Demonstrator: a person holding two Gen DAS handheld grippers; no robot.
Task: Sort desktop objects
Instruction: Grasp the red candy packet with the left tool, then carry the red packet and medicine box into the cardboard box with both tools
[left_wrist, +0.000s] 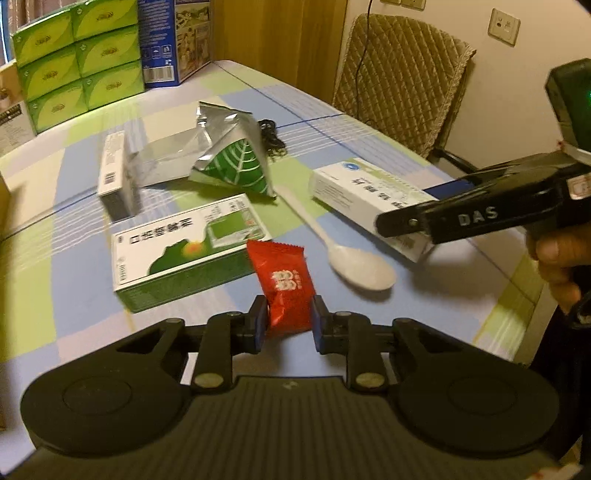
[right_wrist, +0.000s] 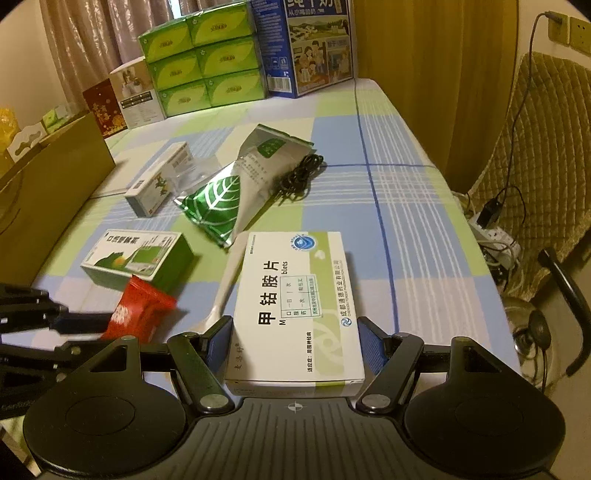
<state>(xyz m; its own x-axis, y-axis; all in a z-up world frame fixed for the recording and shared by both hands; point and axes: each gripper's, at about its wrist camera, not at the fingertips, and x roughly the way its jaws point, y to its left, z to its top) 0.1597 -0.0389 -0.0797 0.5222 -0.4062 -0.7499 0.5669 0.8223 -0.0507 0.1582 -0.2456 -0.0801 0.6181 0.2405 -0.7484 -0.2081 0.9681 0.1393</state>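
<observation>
red candy packet (left_wrist: 286, 286) pinched in left gripper (left_wrist: 288, 323); right gripper (right_wrist: 295, 341) clamps white medicine box (right_wrist: 295, 299).

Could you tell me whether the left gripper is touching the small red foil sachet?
Touching: in the left wrist view, the left gripper has both jaws pressed against the small red foil sachet.

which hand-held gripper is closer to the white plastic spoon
Right. The right hand-held gripper, shut on the white medicine box, sits just beside the white plastic spoon; the left hand-held gripper holds the red snack packet farther off.
</observation>
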